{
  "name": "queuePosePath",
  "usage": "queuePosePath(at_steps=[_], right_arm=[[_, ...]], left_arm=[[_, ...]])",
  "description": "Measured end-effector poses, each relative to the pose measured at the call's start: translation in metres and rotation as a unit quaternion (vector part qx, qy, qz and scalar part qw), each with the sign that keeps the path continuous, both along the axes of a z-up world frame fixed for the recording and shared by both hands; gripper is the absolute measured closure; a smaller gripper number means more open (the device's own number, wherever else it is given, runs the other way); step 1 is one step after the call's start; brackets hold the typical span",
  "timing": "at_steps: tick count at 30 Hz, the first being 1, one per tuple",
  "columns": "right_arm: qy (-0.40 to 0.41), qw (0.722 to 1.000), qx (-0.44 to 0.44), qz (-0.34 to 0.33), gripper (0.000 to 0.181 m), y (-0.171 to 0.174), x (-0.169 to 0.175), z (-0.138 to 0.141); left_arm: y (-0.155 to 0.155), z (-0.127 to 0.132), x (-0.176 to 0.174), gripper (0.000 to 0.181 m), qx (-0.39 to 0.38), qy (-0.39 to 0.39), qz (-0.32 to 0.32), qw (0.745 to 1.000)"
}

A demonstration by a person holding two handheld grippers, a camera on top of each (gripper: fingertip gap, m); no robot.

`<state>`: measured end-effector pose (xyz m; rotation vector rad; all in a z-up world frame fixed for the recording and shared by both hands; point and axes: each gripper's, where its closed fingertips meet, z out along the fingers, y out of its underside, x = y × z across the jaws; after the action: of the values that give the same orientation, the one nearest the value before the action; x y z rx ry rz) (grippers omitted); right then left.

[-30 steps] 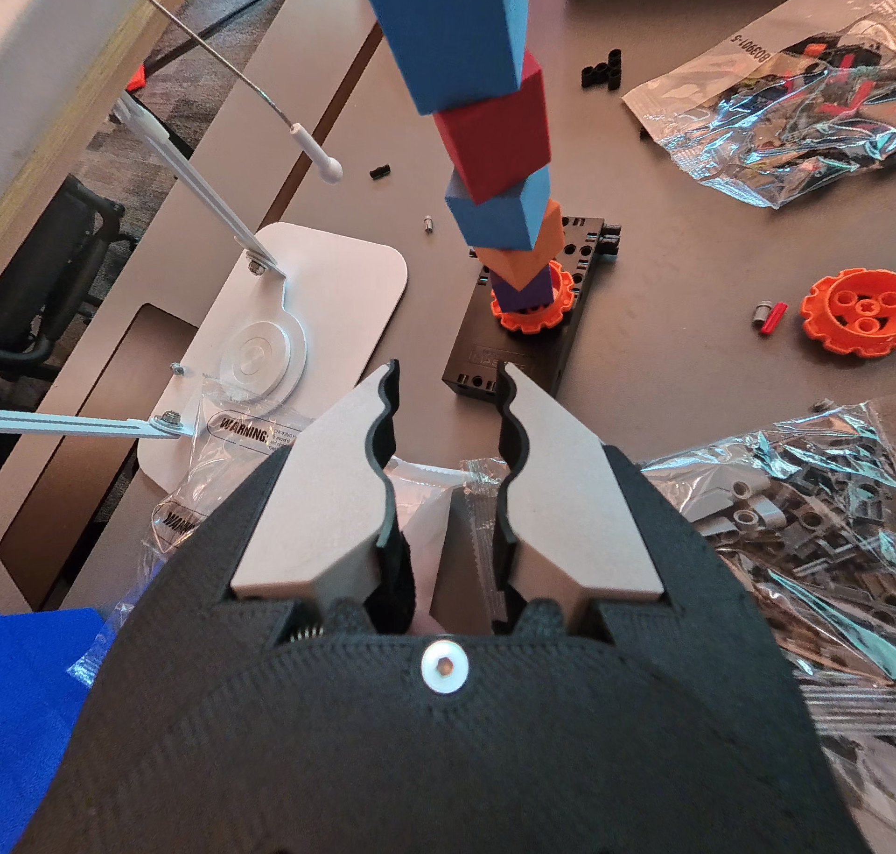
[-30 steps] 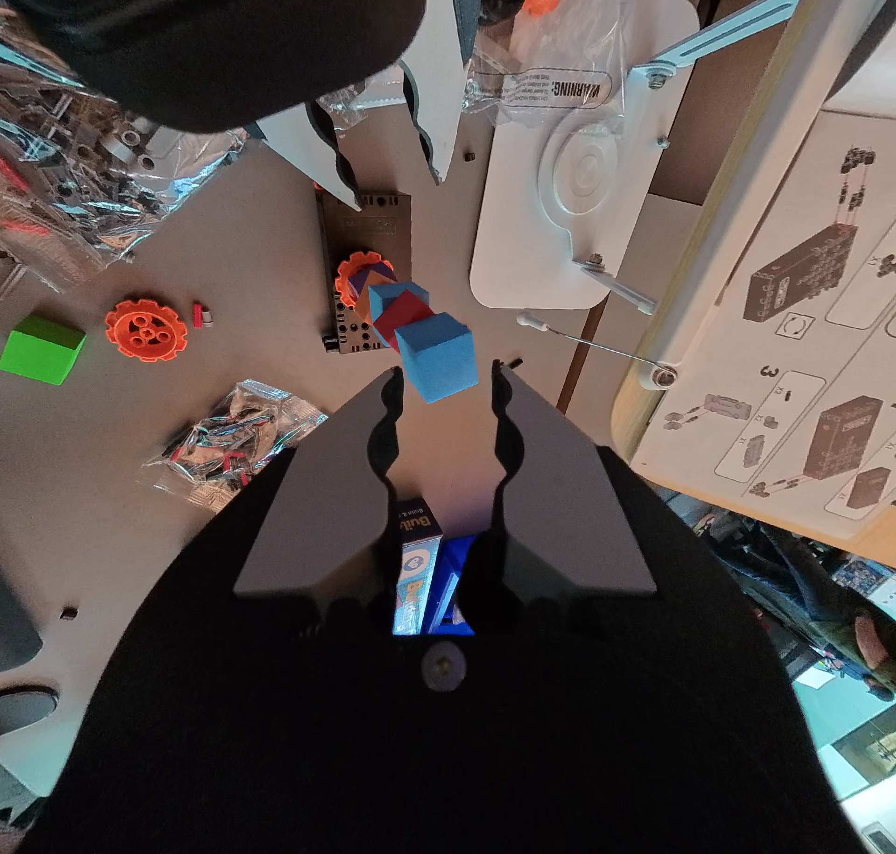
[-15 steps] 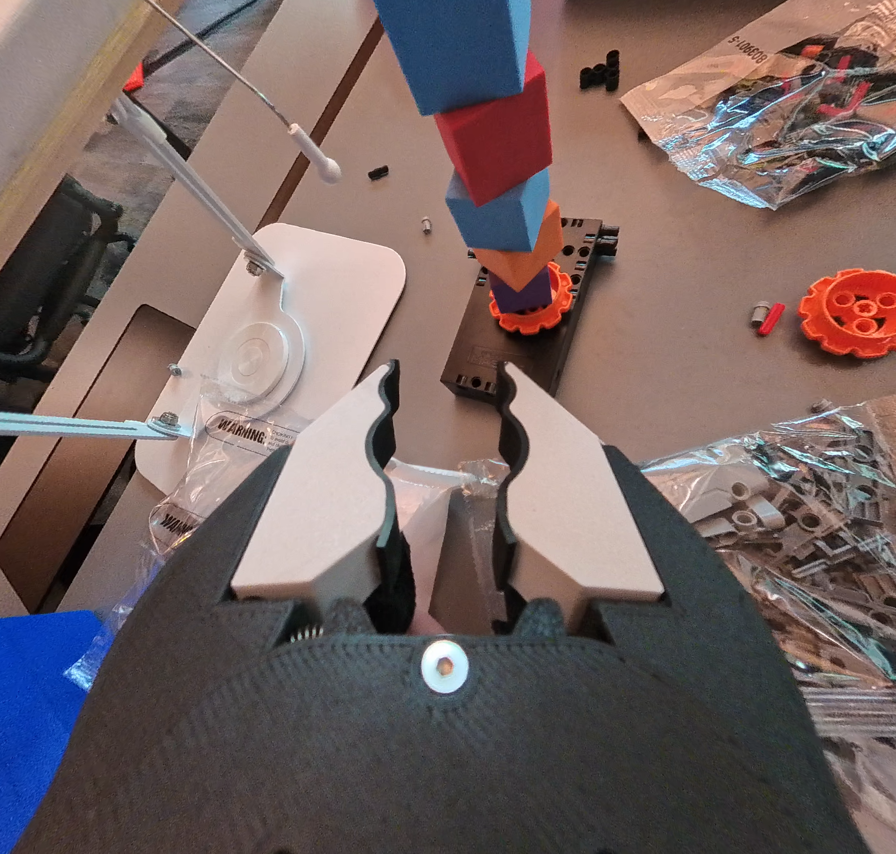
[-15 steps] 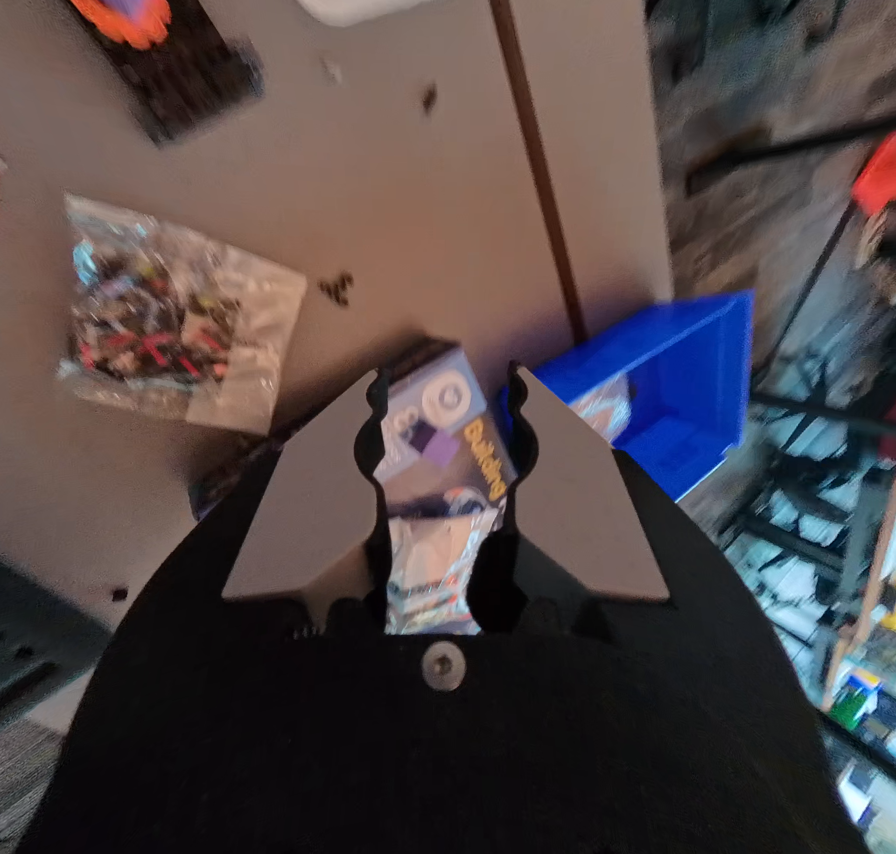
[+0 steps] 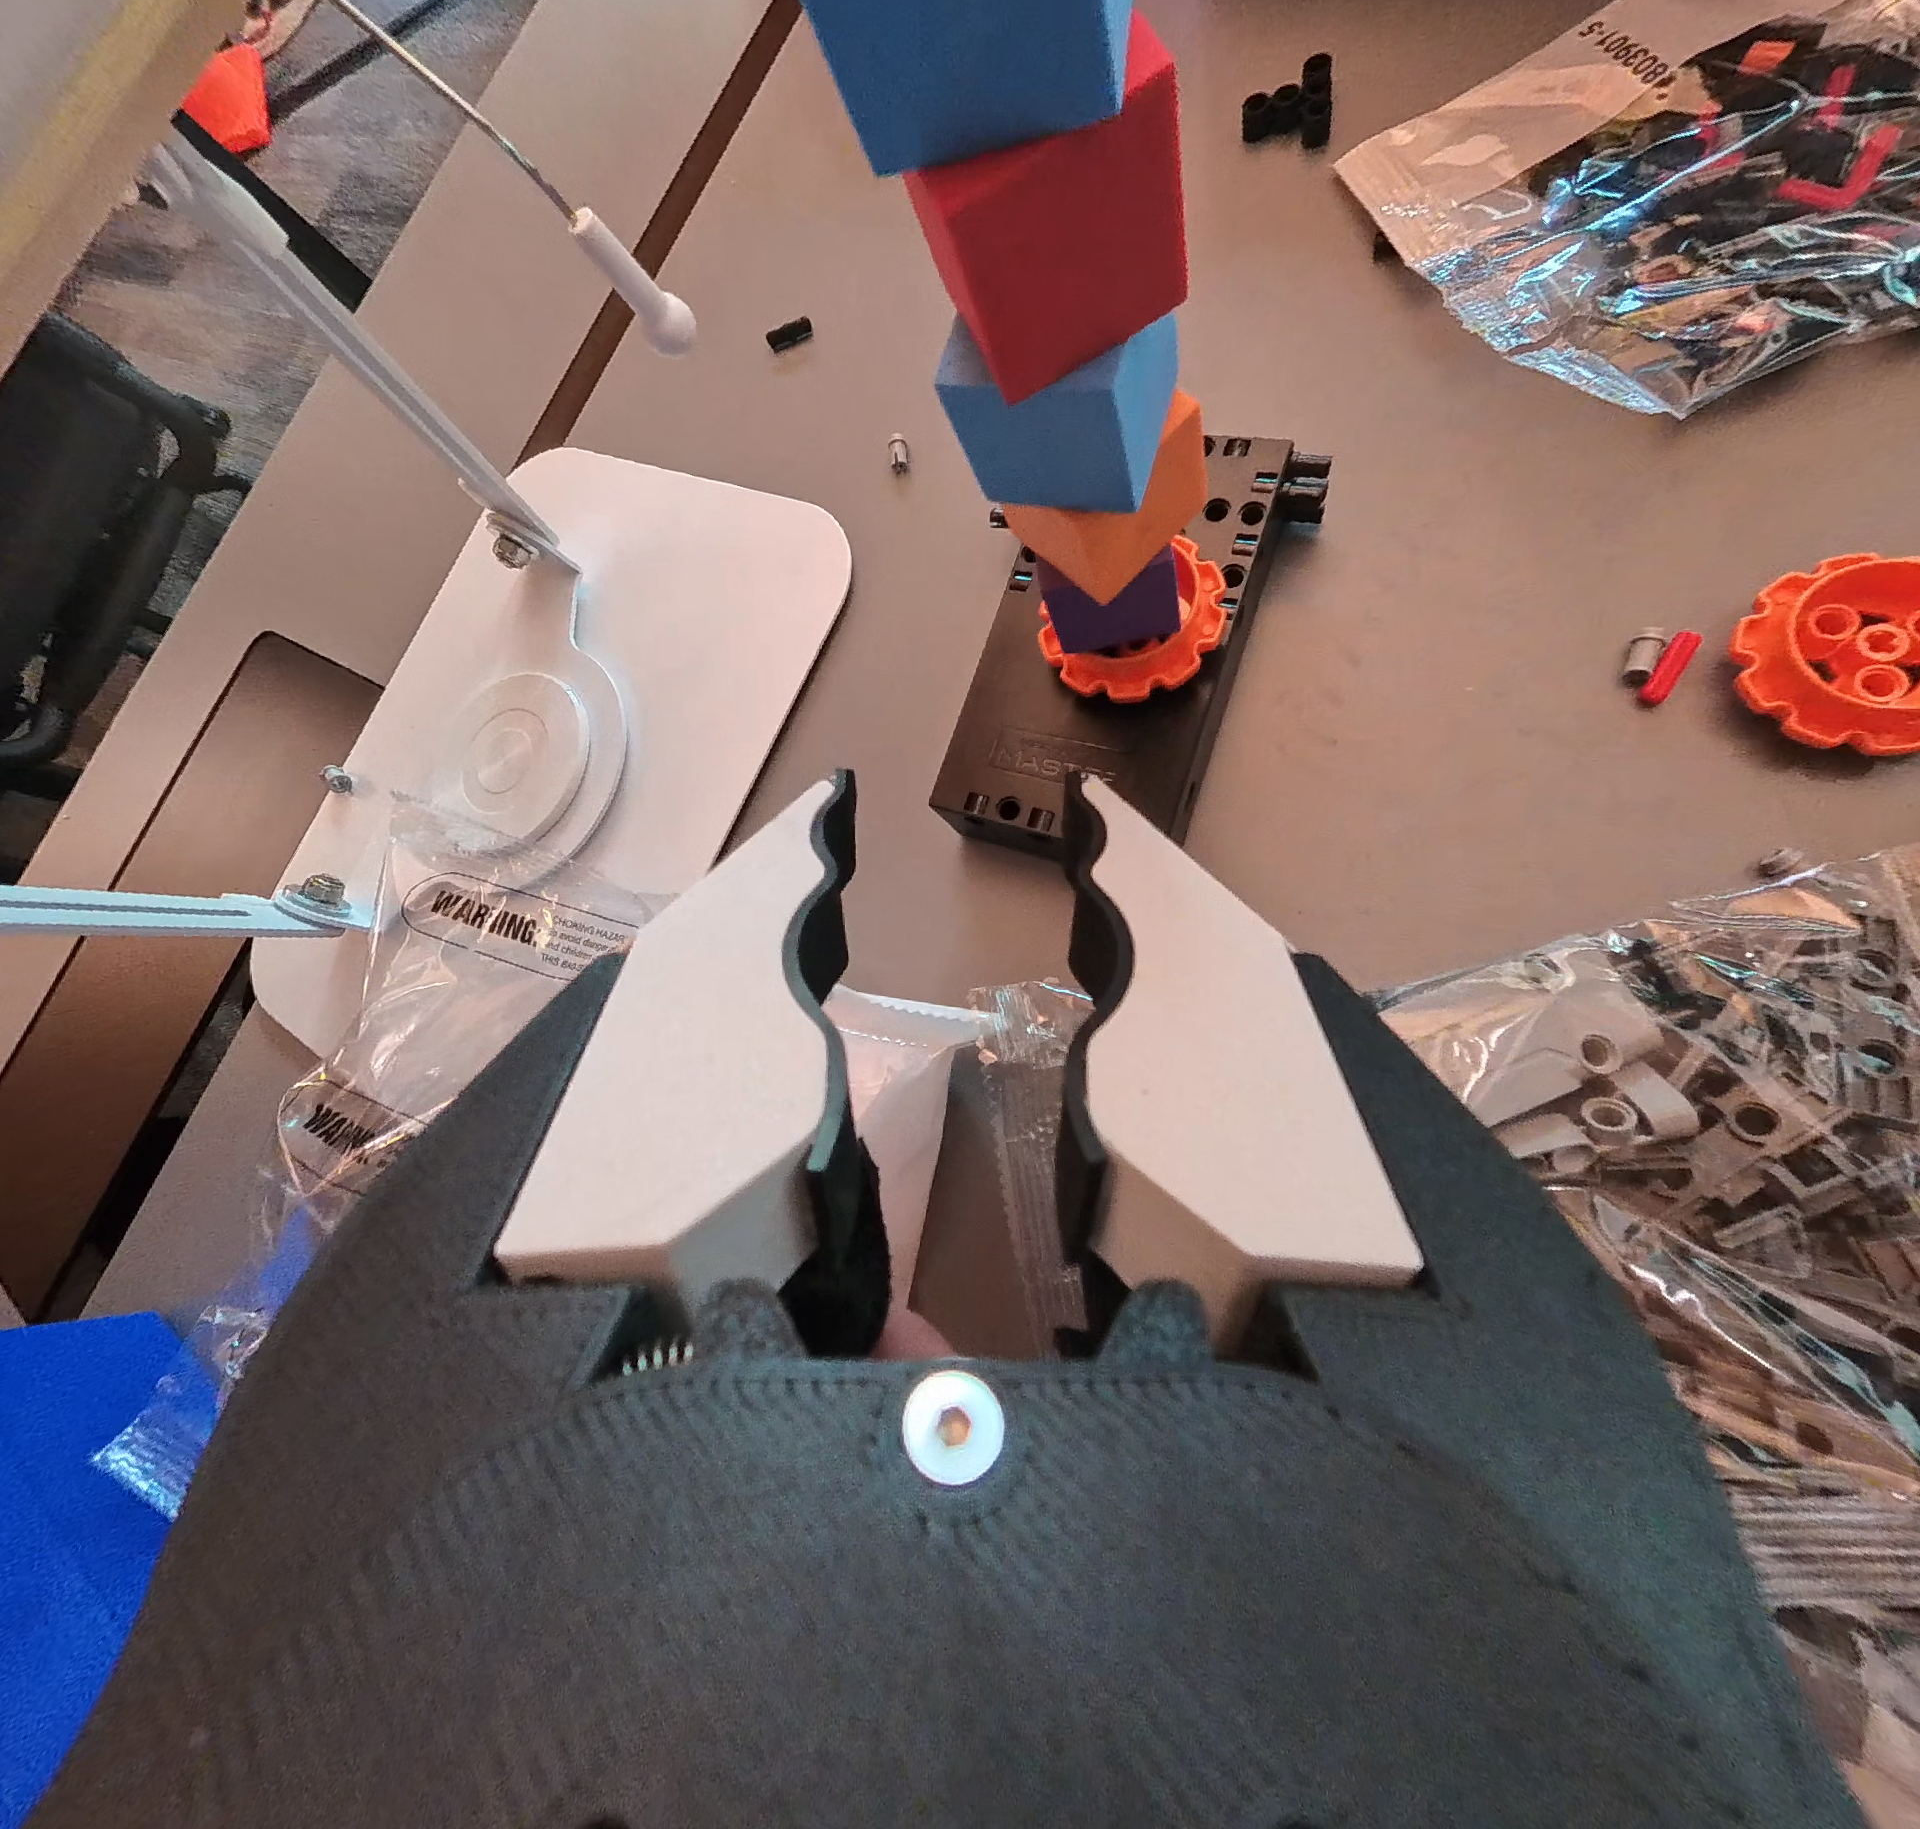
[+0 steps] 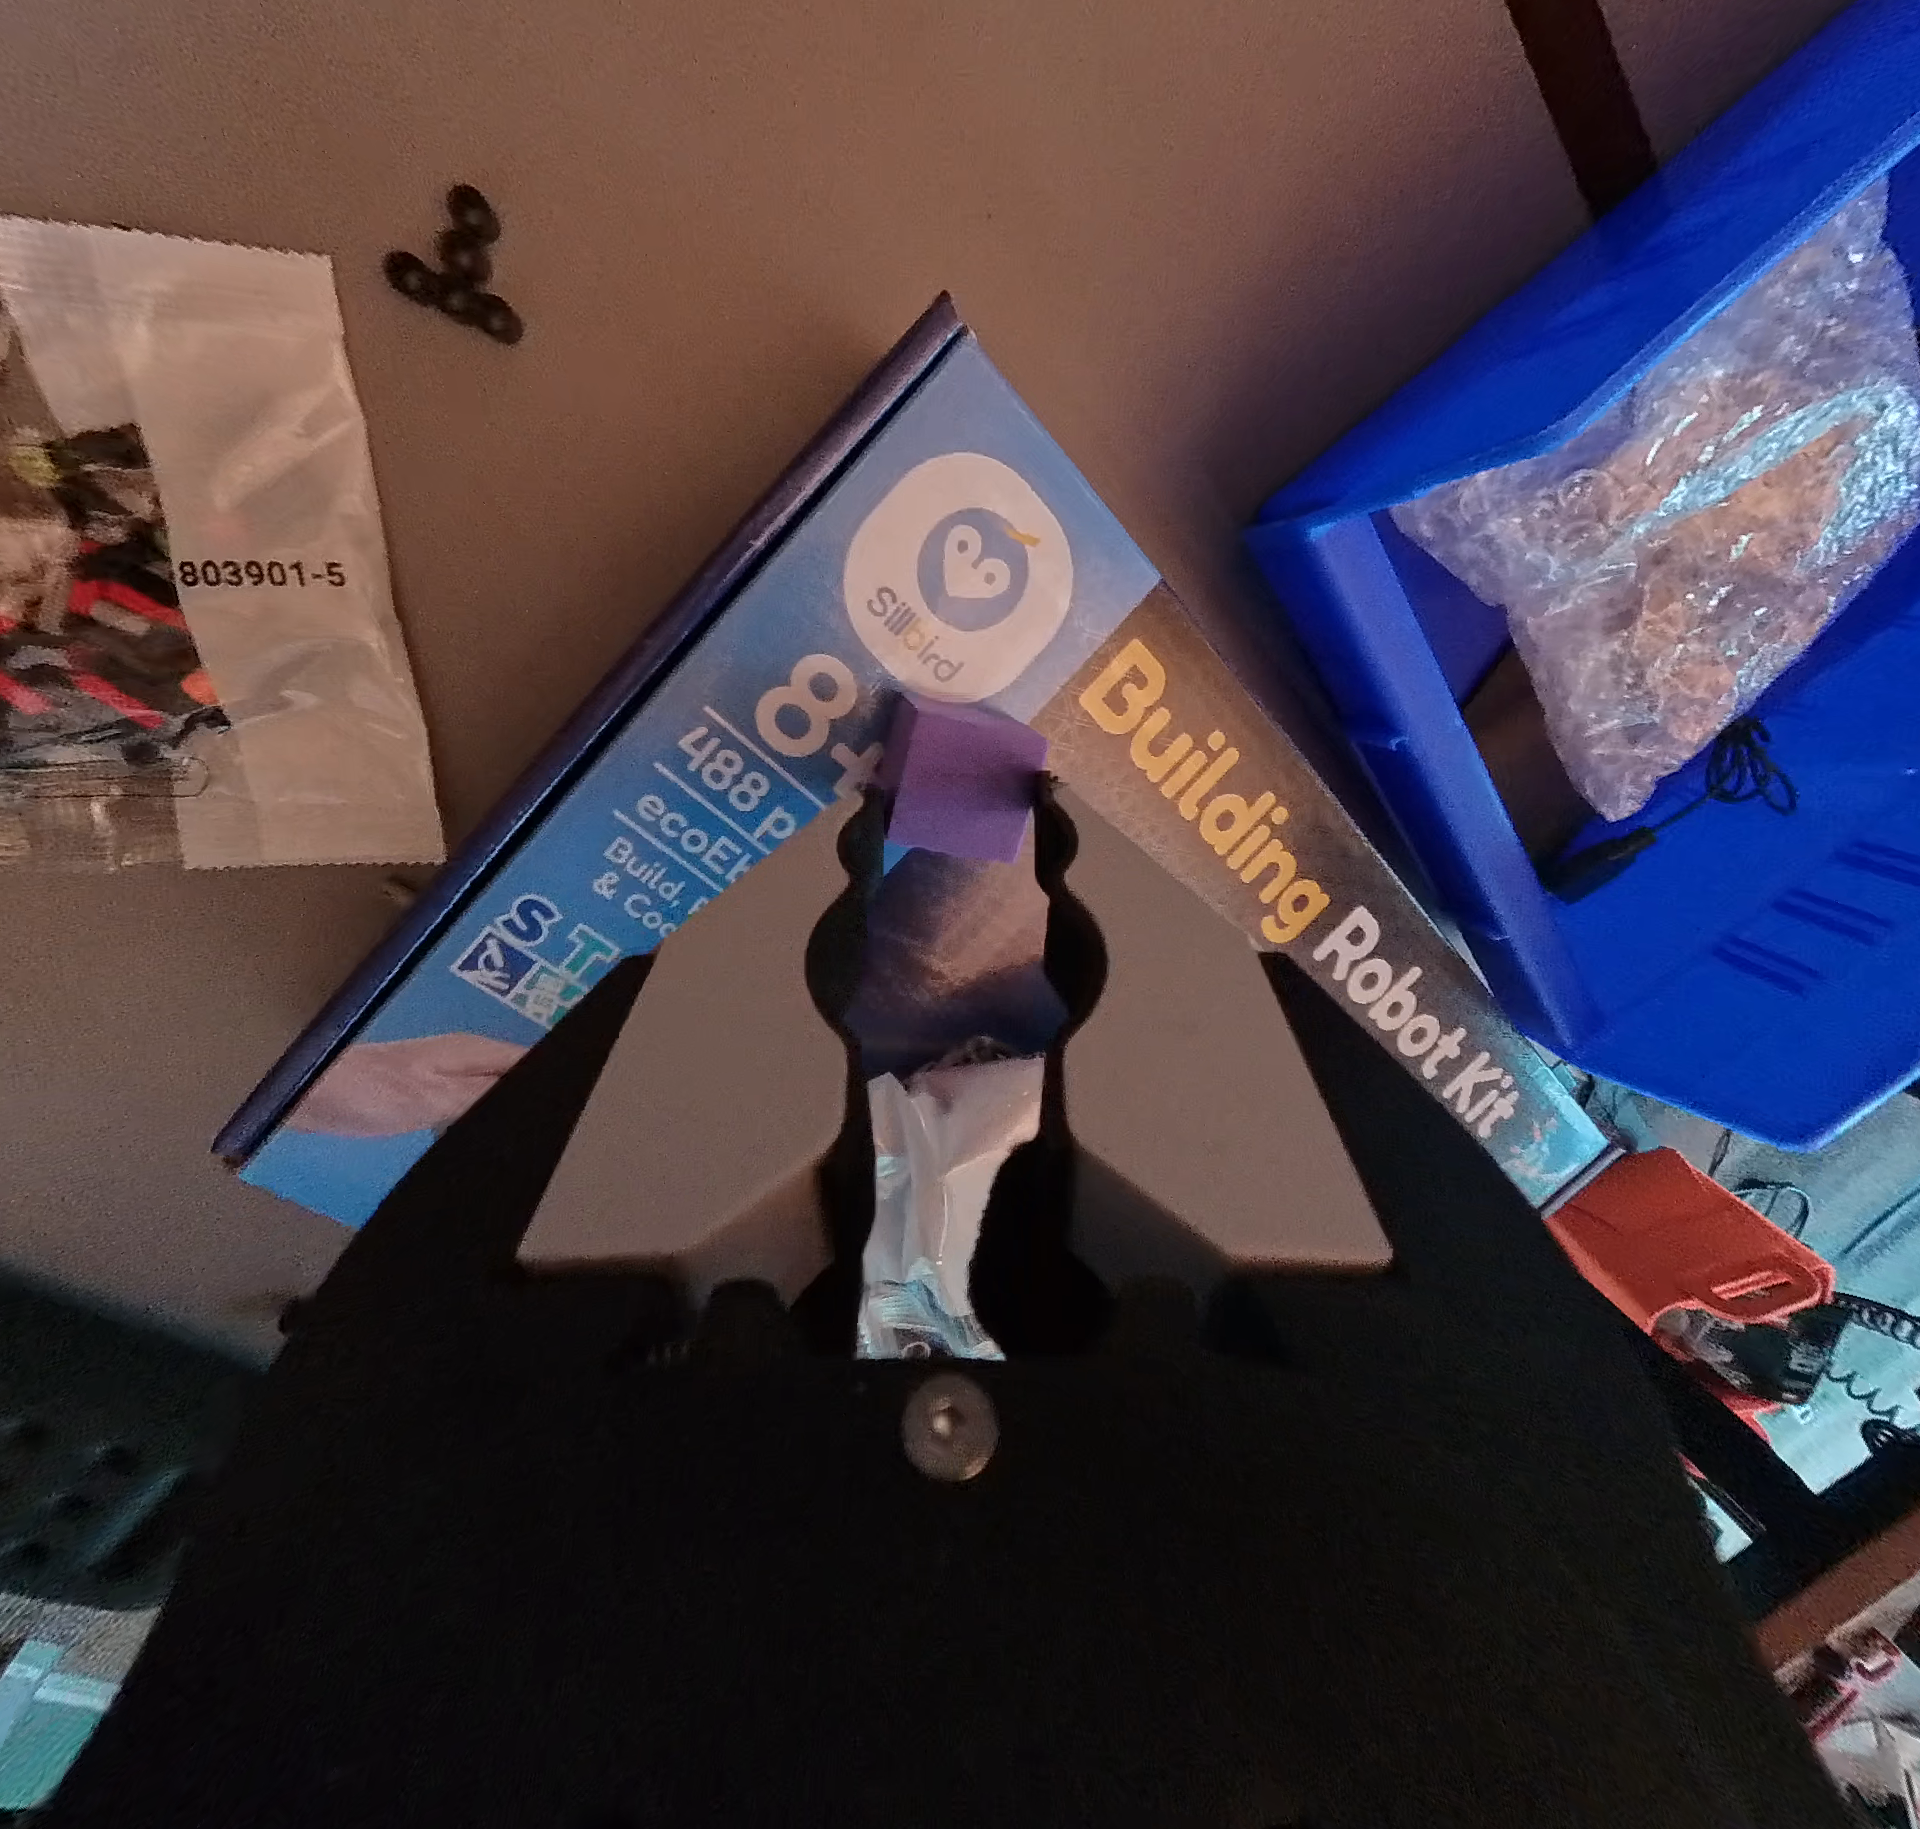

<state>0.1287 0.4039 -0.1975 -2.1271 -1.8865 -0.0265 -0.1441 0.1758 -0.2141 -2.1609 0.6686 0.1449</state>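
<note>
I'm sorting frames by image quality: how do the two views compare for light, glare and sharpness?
Left wrist view: evenly lit and mostly sharp; glare on the crinkled plastic bags; wide-angle bending toward the edges; the top blue block is cropped. Right wrist view: dim, the right gripper nearly a black silhouette, edges soft, yet the purple block and the printed box read clearly.

Block tower [image 5: 1049,252] stands on a gear [image 5: 1132,652] on the flat brick [image 5: 1101,751]; stand base [image 5: 582,730] left of it, loose gear [image 5: 1839,662] right, parts bags [image 5: 1683,1104] near right; small cube [image 6: 961,787] on the kit box [image 6: 665,823], bin [image 6: 1621,719] right of box
</note>
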Motion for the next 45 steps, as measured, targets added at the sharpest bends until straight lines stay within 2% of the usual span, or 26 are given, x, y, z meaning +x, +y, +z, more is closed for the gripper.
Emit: queuePosePath(at_steps=[3,6,12,15,19,23,32,45], right_arm=[[0.009,1.0,0.005,0.005,0.155,-0.001,-0.006,0.005],[0.053,0.998,0.019,0.041,0.154,-0.019,-0.033,0.033],[0.164,0.961,0.036,0.219,0.155,-0.121,-0.133,0.116],[0.172,0.942,0.038,0.284,0.155,-0.168,-0.173,0.135],[0.142,0.933,0.042,0.327,0.155,-0.2,-0.206,0.133],[0.094,0.938,0.049,0.33,0.154,-0.202,-0.219,0.119],[0.058,0.94,0.045,0.334,0.154,-0.203,-0.227,0.107],[0.103,0.939,0.054,0.324,0.143,-0.203,-0.233,0.122]], left_arm=[[0.0,0.0,-0.001,0.143,0.001,0.0,0.0,1.0],[0.0,0.002,-0.001,0.143,0.003,-0.001,0.001,1.0],[0.0,0.001,-0.002,0.143,0.002,-0.001,0.002,1.0],[0.0,0.001,-0.003,0.143,0.003,-0.002,0.003,1.0],[-0.001,0.003,-0.004,0.143,0.006,-0.004,0.004,1.0],[-0.001,0.004,-0.004,0.143,0.008,-0.006,0.003,1.0],[-0.001,0.005,-0.002,0.143,0.009,-0.006,-0.001,1.0],[-0.001,0.004,-0.003,0.143,0.007,-0.007,0.001,1.0]])
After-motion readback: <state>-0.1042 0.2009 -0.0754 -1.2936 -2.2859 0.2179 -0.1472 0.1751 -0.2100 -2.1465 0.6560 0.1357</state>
